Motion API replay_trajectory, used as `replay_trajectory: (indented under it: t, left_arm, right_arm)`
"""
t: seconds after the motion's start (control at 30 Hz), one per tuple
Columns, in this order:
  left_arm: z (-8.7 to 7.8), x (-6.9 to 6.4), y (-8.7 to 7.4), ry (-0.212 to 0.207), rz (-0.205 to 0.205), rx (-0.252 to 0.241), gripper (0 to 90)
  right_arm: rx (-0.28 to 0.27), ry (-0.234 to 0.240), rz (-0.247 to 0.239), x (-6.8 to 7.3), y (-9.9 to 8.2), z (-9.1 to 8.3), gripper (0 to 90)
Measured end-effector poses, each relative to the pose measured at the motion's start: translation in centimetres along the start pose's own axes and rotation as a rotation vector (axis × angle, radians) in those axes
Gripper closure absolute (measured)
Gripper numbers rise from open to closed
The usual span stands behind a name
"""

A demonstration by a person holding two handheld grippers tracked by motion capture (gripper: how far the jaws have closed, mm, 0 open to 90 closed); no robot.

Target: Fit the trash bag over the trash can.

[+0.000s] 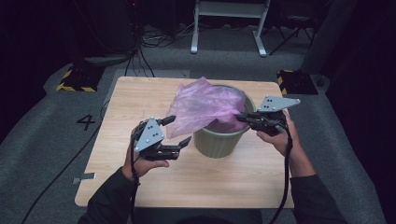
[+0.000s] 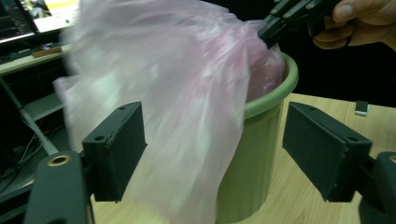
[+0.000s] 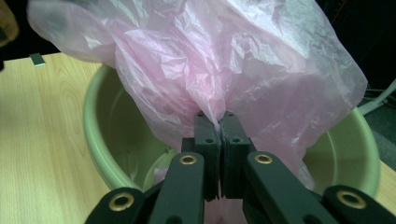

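Note:
A light green bin (image 1: 219, 140) stands on the wooden table (image 1: 140, 98), right of its middle. A thin pink plastic bag (image 1: 205, 105) billows over the bin's mouth and spills down its left side. My right gripper (image 1: 242, 117) is at the bin's right rim, shut on a pinch of the bag (image 3: 219, 88); the jaws meet on the film in the right gripper view (image 3: 219, 122). My left gripper (image 1: 180, 130) is held left of the bin, open, its jaws either side of the hanging bag (image 2: 187, 121) without touching it. The bin's wall (image 2: 252, 158) stands just behind.
Black-and-yellow floor blocks (image 1: 77, 79) sit beyond the table's far corners, and a white frame (image 1: 229, 18) stands behind. Cables run along the grey floor at left. A small grey tab (image 1: 85, 177) lies off the table's near left corner.

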State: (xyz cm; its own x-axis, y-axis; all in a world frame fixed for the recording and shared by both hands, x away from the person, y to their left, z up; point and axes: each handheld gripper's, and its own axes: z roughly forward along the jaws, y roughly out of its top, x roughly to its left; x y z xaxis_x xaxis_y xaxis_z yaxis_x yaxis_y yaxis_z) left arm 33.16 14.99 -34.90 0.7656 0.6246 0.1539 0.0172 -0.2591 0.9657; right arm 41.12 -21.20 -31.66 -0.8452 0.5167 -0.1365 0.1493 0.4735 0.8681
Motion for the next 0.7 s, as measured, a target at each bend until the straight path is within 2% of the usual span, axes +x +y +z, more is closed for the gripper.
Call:
replay_trajectory:
  t: [0.07, 0.13, 0.23, 0.3, 0.33, 0.37, 0.43, 0.5, 0.53, 0.6, 0.67, 0.7]
  left_arm:
    - [-0.7, 0.6, -0.4, 0.013, -0.024, 0.001, 20.0]
    - [-0.8, 1.2, -0.8, 0.007, -0.057, 0.012, 18.3]
    - [-0.2, 2.1, -1.5, 0.023, -0.098, 0.037, 16.4]
    - [0.0, 2.4, -1.8, -0.015, -0.129, 0.034, 18.0]
    - [0.2, 2.4, -1.8, -0.025, -0.132, 0.033, 18.5]
    - [0.4, 2.3, -1.8, -0.027, -0.114, 0.039, 20.1]
    - [0.6, 1.8, -1.6, -0.035, -0.061, 0.043, 31.6]
    - [0.8, 1.0, -1.2, -0.026, -0.007, 0.024, 46.2]
    - [0.8, 0.8, -1.1, -0.035, 0.018, 0.023, 56.8]
    - [1.1, 0.0, -0.7, -0.019, 0.081, 0.025, 71.9]
    - [1.4, -0.4, -0.5, -0.034, 0.1, 0.023, 81.4]
    - [1.5, -0.6, -0.5, -0.039, 0.111, 0.03, 83.4]
  right_arm:
    - [0.004, 0.0, 0.002, -0.3, -0.3, -0.2, 88.2]
    - [0.011, 0.006, 0.009, -0.6, -0.5, -0.2, 87.9]
    - [0.02, 0.009, 0.003, -0.8, -0.9, -0.2, 87.6]
    - [0.025, 0.008, 0.01, -1.1, -1.2, -0.1, 86.7]
    - [0.022, 0.012, 0.01, -1.2, -1.3, -0.1, 86.1]
    - [0.019, 0.016, 0.013, -1.3, -1.4, -0.1, 85.6]
    - [0.029, 0.007, 0.011, -1.3, -1.6, 0.1, 78.5]
    - [0.026, 0.023, 0.0, -1.2, -1.7, 0.1, 72.9]
    - [0.018, 0.027, -0.016, -1.0, -1.7, 0.0, 69.1]
    - [0.011, 0.016, -0.019, -0.7, -1.6, -0.2, 59.8]
    - [0.0, 0.01, -0.02, -0.6, -1.5, -0.5, 48.2]
    - [-0.003, -0.005, -0.016, -0.5, -1.4, -0.7, 43.7]
